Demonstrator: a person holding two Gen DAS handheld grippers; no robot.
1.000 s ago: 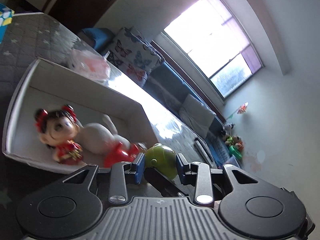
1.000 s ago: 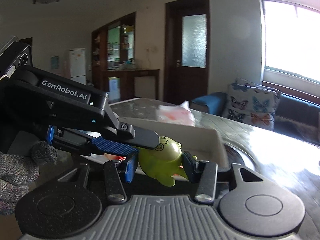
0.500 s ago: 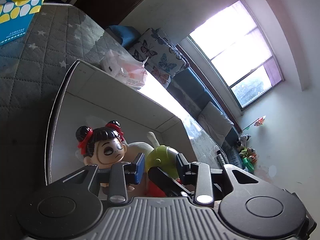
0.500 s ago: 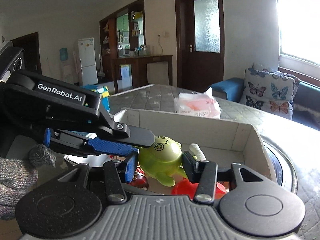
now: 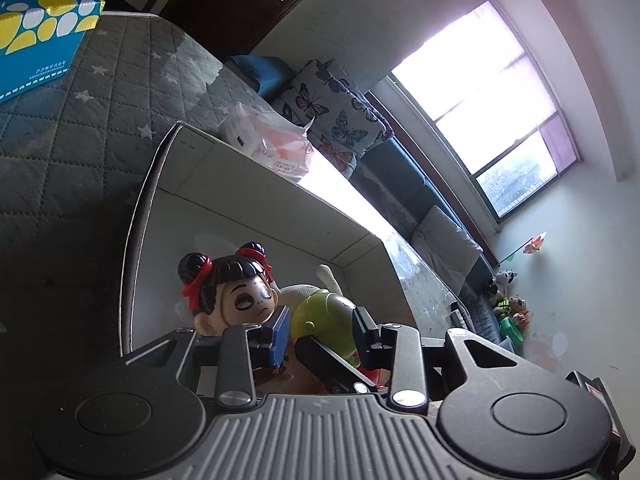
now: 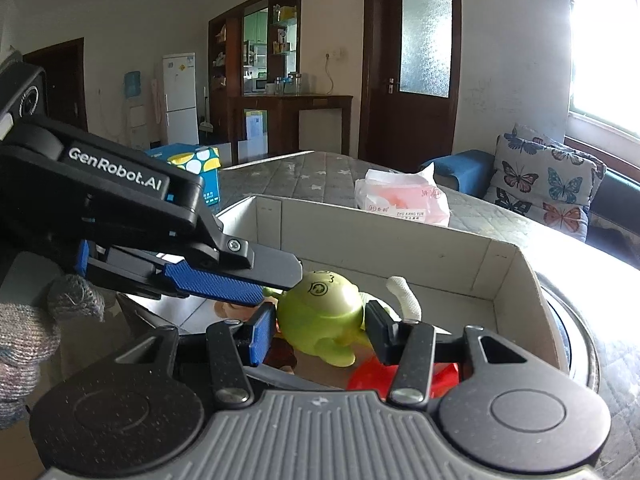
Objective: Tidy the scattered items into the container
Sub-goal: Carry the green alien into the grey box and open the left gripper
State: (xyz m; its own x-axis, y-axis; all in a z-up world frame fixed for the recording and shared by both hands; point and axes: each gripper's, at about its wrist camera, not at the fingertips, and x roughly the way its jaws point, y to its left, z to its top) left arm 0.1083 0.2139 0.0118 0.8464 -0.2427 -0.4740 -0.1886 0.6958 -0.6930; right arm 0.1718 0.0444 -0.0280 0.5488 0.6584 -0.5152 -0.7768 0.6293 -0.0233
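Observation:
A green round toy [image 6: 320, 312] sits between the fingers of both grippers, low inside the white cardboard box [image 6: 384, 236]. My right gripper [image 6: 320, 330] is shut on it. My left gripper [image 5: 320, 332] is also shut on the green toy [image 5: 324, 320]; its finger [image 6: 224, 280] crosses the right wrist view from the left. In the box [image 5: 240, 184] lie a doll with black hair and red bows [image 5: 232, 292], a white plush [image 6: 404, 296] and a red toy [image 6: 372, 376].
A pink-and-white plastic bag [image 6: 400, 200] lies behind the box on the grey quilted surface [image 5: 80, 128]. A blue-and-yellow carton [image 5: 36, 36] stands at the far left. A butterfly cushion [image 6: 544, 184] and sofa are at the right.
Both grippers have moved forward and down with the green toy, from outside the box's near edge to low inside it, beside the doll.

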